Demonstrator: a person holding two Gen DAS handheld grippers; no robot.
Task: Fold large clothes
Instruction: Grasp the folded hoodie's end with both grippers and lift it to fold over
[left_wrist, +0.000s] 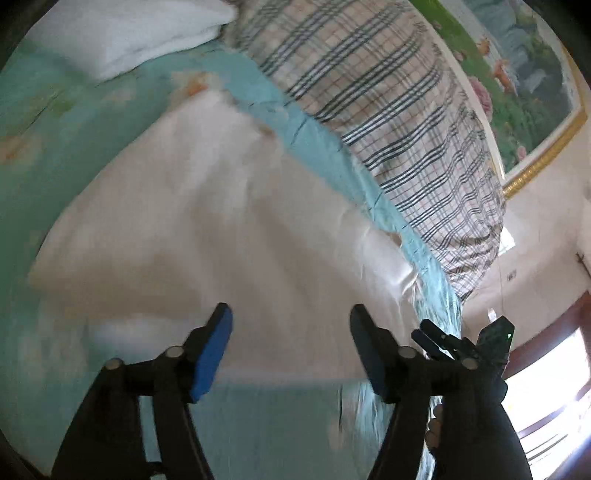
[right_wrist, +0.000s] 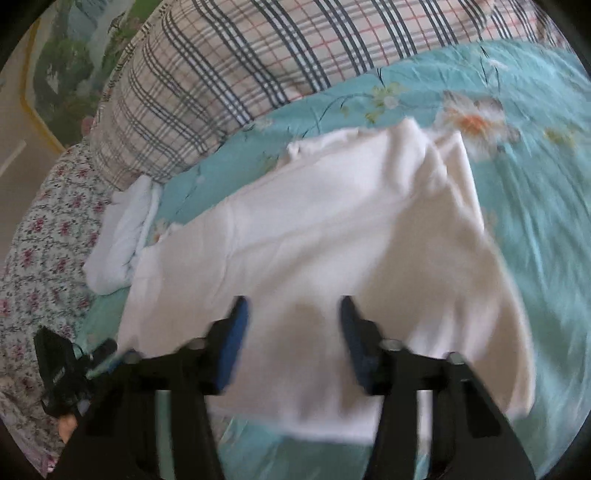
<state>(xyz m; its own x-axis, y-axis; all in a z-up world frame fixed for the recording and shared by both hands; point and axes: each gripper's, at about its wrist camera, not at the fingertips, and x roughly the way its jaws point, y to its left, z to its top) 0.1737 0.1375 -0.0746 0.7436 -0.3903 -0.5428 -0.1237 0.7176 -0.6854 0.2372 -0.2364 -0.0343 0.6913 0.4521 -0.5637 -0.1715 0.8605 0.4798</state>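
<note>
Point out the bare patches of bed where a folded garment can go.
Bare teal sheet lies right of the white garment, below the plaid quilt. Crowded left: a folded white bundle sits against the garment, beside the floral fabric.

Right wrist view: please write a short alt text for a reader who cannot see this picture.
A white garment lies spread on a turquoise floral bedsheet, and the right tongs hover over its near edge with the jaws apart, gripping nothing. A plaid pillow lies behind, a smaller folded white cloth at the left.
</note>
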